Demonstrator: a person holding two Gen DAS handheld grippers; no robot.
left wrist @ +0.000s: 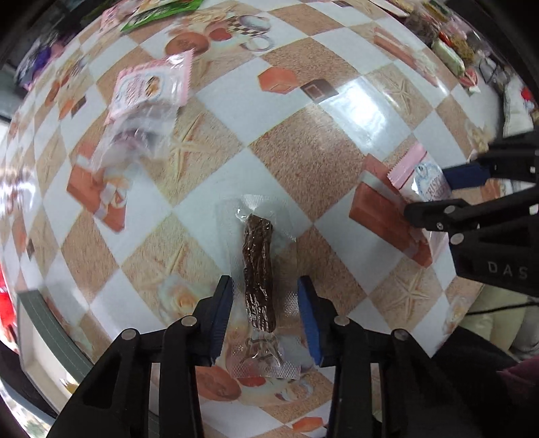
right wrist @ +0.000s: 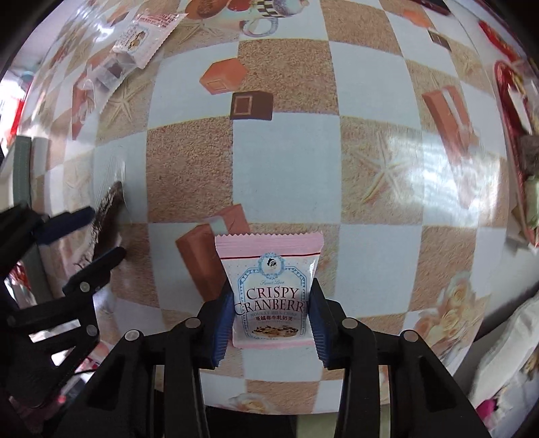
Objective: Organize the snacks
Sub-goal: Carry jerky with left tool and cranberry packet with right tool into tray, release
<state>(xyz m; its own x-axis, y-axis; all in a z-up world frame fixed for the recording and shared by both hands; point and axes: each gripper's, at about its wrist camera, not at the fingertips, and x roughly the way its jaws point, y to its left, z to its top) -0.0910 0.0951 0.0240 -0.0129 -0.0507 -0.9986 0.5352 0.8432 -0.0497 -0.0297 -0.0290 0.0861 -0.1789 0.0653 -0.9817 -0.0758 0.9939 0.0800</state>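
Observation:
A dark brown snack stick in a clear wrapper [left wrist: 257,269] lies on the checkered tablecloth [left wrist: 303,161]. My left gripper [left wrist: 266,296] is open, its blue pads on either side of the stick without touching it. My right gripper [right wrist: 271,310] is shut on a pink Crispy Cranberry nougat packet [right wrist: 269,286]. The right gripper [left wrist: 448,188] and its packet [left wrist: 421,178] also show at the right of the left wrist view. The left gripper [right wrist: 97,232] and the stick [right wrist: 107,209] show at the left of the right wrist view.
A pink cookie packet [left wrist: 148,91] and a clear wrapped snack [left wrist: 124,141] lie at the far left. A green packet [left wrist: 155,13] lies at the far edge. A red tray [right wrist: 512,141] with several snacks stands at the right. The table's near edge is close below both grippers.

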